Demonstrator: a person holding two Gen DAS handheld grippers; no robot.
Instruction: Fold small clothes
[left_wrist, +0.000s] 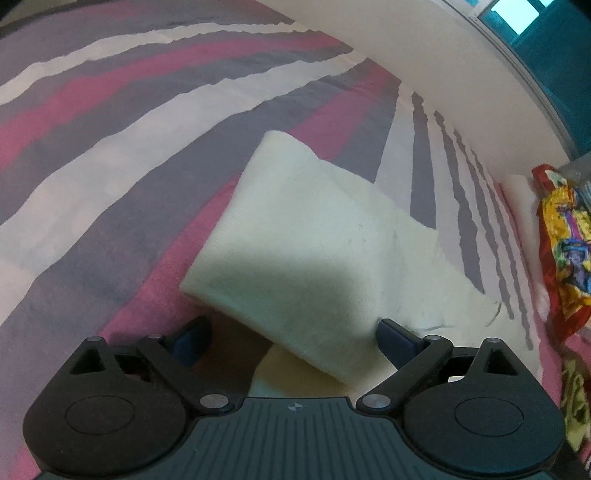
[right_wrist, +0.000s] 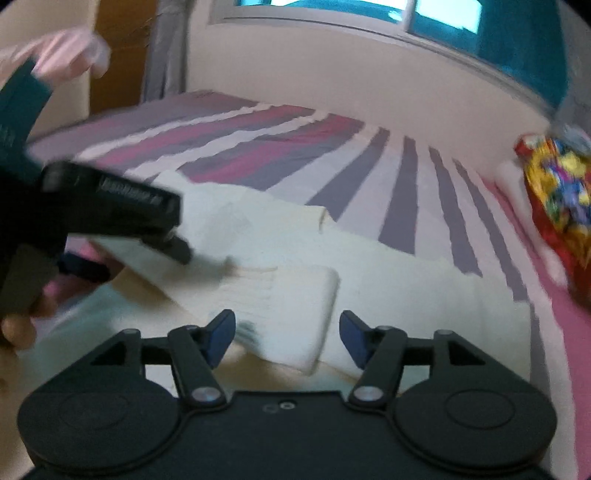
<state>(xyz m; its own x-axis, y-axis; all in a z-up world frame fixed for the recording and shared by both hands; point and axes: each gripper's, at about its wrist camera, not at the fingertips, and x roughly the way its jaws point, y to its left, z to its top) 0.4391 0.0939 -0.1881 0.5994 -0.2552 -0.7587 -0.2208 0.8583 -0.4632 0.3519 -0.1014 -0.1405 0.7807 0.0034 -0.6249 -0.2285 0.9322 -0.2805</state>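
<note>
A cream white garment (left_wrist: 306, 236) lies on the striped bed cover, with one flap raised off the bed. My left gripper (left_wrist: 291, 339) is open, its blue fingers on either side of the flap's near edge. In the right wrist view the same garment (right_wrist: 369, 273) spreads across the bed, and a folded flap (right_wrist: 295, 306) lies in front of my right gripper (right_wrist: 286, 336), which is open and holds nothing. The left gripper (right_wrist: 122, 236) shows at the left of that view, over the garment's left part, held by a hand.
The bed cover (left_wrist: 110, 147) has pink, grey and white stripes. A bright red and yellow cloth (left_wrist: 565, 251) lies at the right edge, also in the right wrist view (right_wrist: 554, 206). A white wall (right_wrist: 332, 74) and a window stand behind the bed.
</note>
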